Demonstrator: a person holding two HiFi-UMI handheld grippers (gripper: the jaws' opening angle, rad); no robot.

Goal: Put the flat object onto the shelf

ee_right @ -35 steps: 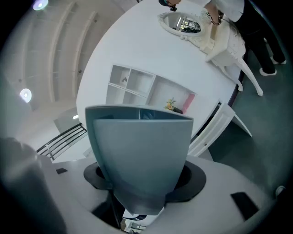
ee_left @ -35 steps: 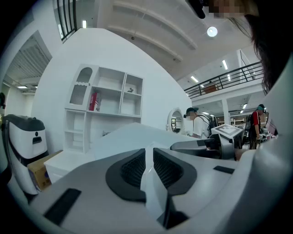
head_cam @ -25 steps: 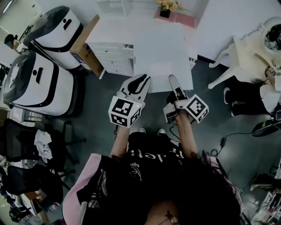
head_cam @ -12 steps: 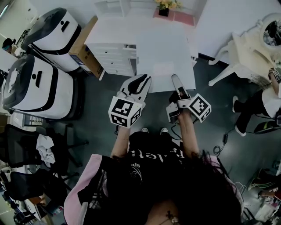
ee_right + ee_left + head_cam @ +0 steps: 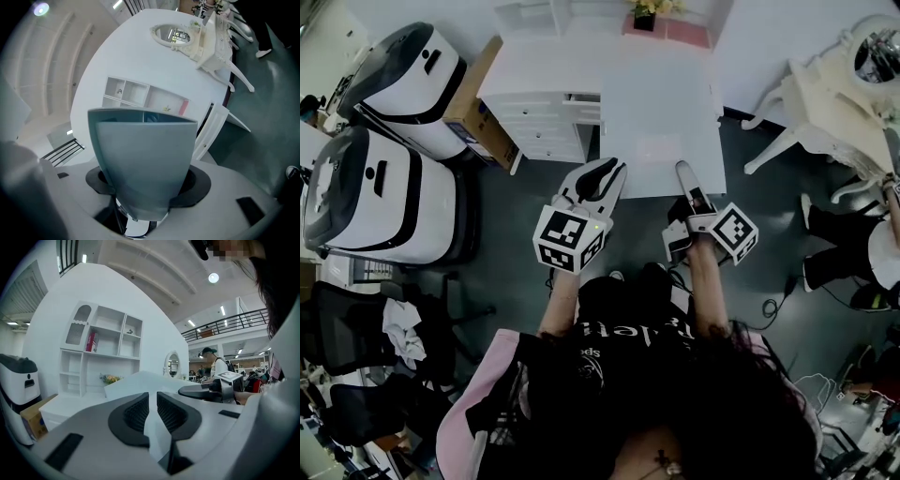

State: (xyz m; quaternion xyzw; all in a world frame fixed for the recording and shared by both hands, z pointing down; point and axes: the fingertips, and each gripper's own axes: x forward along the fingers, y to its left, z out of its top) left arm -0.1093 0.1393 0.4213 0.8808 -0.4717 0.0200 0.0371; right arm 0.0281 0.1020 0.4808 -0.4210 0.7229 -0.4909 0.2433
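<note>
Flat object (image 5: pixel 661 112), in left gripper (image 5: pixel 608 172), right gripper (image 5: pixel 683 174)

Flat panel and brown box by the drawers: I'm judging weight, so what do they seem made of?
The flat panel looks like rigid board with a smooth matt white finish: even face, straight edges, no sag; its core cannot be told. The brown box looks like cardboard: dull tan faces, sharp corners.
</note>
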